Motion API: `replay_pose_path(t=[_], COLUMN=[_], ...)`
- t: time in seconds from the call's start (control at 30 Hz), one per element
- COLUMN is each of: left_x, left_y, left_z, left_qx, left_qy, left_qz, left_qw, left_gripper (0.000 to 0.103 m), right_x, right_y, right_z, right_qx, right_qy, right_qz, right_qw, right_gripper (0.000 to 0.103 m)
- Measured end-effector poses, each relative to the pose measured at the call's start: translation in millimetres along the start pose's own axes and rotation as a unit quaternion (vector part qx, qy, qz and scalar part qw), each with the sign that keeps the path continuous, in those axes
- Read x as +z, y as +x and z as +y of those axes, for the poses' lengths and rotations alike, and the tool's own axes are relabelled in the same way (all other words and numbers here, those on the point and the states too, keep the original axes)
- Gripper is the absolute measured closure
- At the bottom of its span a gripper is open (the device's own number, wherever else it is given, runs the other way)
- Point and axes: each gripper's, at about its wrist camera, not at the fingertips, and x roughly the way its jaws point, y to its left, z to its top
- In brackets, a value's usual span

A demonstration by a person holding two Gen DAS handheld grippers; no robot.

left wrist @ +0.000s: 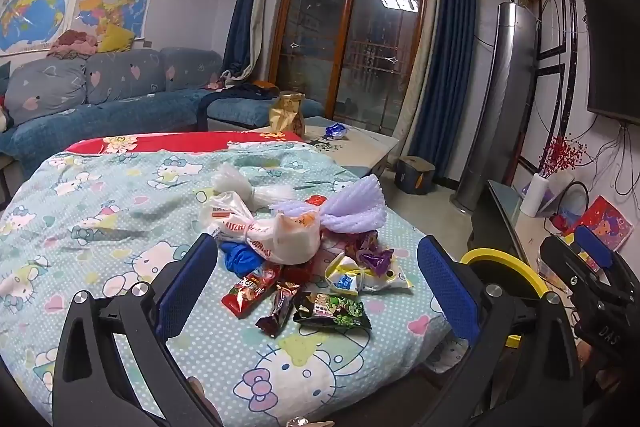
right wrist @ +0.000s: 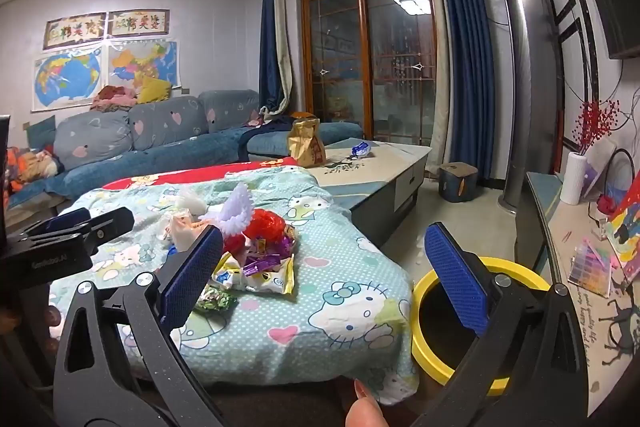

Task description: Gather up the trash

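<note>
Presently observed, item by item:

Left gripper: jaws spread wide, nothing between the blue pads; it hangs above the near edge of the quilt, aimed slightly downward at the trash pile.

Right gripper: jaws likewise wide apart and empty; it sits off the quilt's right corner, its right finger in front of the yellow-rimmed bin.

Trash pile: heaped near the middle of the quilt, towards its right side, untouched by either gripper.

Pile contents: a white plastic bag on top, a lilac foam net leaning against it, a second white foam net behind.

Loose wrappers: a red wrapper, a dark brown bar wrapper and a green-and-black packet lie nearest the left gripper; a purple wrapper rests on a white-and-yellow packet.

Quilt: pale green, cartoon cat print, spread over a low surface.

Yellow-rimmed bin: on the floor just beside the quilt's right corner, dark inside; contents cannot be made out.

Coffee table: beyond the quilt, carrying a gold paper bag and a blue-and-white wrapper.

Person: a fingertip shows at the bottom edge of the right wrist view.
</note>
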Motion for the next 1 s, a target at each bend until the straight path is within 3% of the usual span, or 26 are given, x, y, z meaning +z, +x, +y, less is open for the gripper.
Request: replay_pose_path(t=[1.0], left_x=[1], left_y=[-7], left_z=[-8], left_qx=[-0.009], left_qy=[0.010], left_qz=[-0.014], left_qw=[0.9998], left_gripper=[0.006], right_x=[0], right_y=[0], right_z=[-2], right_qx=[-0.001], right_qy=[0.003], right_qz=[-0.004], right_qw=[1.000], right_gripper=[0.009])
